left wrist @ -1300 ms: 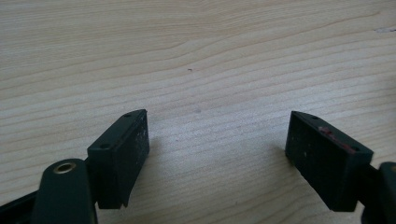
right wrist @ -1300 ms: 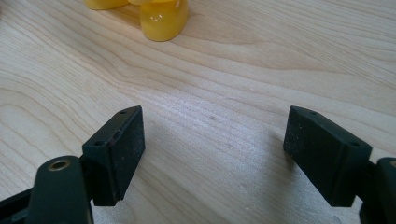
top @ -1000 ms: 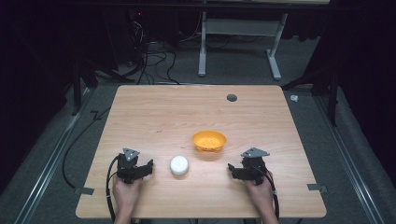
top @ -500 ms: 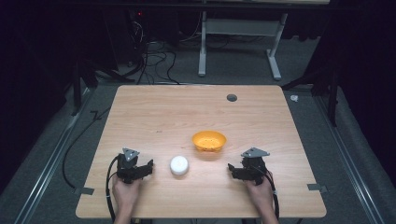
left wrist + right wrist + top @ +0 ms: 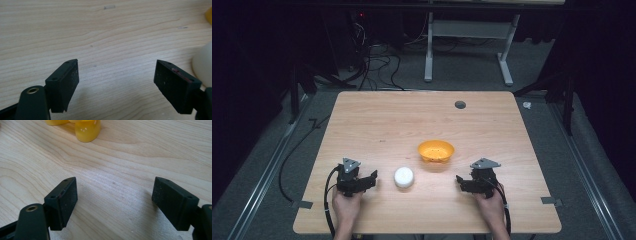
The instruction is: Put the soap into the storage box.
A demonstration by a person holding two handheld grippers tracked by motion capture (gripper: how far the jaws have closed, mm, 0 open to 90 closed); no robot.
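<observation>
High view: the white ball [image 5: 403,177] sits just right of your left gripper [image 5: 371,179], near the yellow bowl [image 5: 436,150]; both grippers gape wide and empty; swing the left jaws squarely around the ball, right gripper [image 5: 458,181] clear.

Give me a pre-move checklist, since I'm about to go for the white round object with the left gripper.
1. Left gripper jaws open, nothing between them: ok.
2. Right gripper jaws open, nothing between them: ok.
3. White round object free on the light wooden table, beside the left gripper: ok.
4. Orange plastic bowl apart from the white object: ok.
5. Bowl's contents: cannot tell.
</observation>
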